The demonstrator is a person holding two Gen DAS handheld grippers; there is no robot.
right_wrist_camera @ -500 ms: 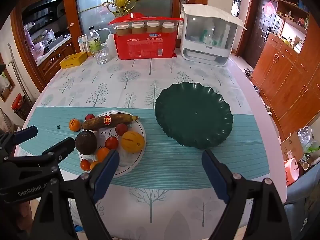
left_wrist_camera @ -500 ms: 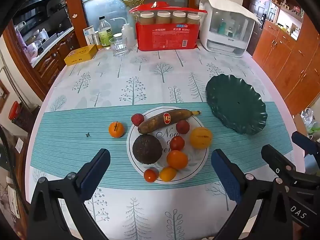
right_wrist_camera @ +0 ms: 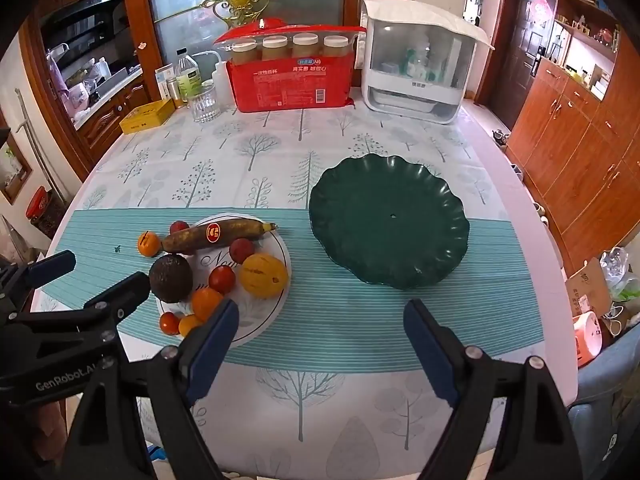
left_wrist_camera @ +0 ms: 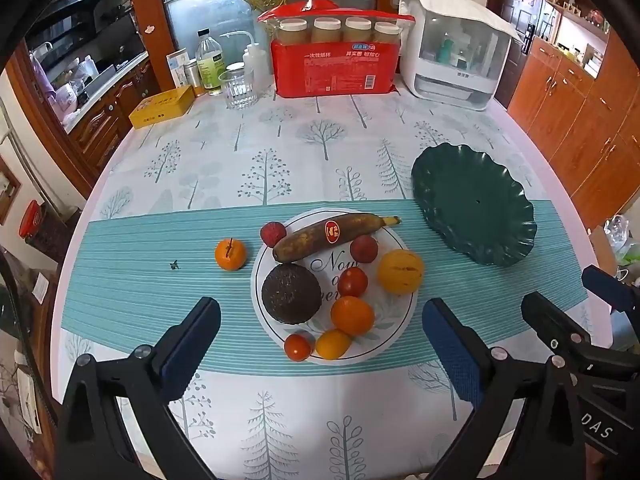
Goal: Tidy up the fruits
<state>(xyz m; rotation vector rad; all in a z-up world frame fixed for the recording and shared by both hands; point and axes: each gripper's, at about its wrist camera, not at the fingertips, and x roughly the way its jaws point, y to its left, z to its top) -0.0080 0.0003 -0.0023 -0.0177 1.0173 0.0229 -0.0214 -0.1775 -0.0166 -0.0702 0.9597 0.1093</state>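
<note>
A white plate (left_wrist_camera: 396,332) (right_wrist_camera: 276,300) holds a browned banana (left_wrist_camera: 320,236) (right_wrist_camera: 216,234), a dark avocado (left_wrist_camera: 291,294) (right_wrist_camera: 171,278), a yellow melon (left_wrist_camera: 400,271) (right_wrist_camera: 263,275), and several small red and orange fruits. An orange (left_wrist_camera: 229,255) (right_wrist_camera: 149,244) lies on the cloth left of the plate. An empty dark green plate (left_wrist_camera: 474,204) (right_wrist_camera: 388,220) sits to the right. My left gripper (left_wrist_camera: 320,340) is open just in front of the white plate. My right gripper (right_wrist_camera: 320,336) is open in front of the green plate.
At the table's back stand a red pack of cups (left_wrist_camera: 334,64), a white dispenser box (left_wrist_camera: 456,48), a glass (left_wrist_camera: 238,88), bottles and a yellow tin (left_wrist_camera: 162,106). Wooden cabinets (right_wrist_camera: 580,140) line the right side. A small dark speck (left_wrist_camera: 174,266) lies on the cloth.
</note>
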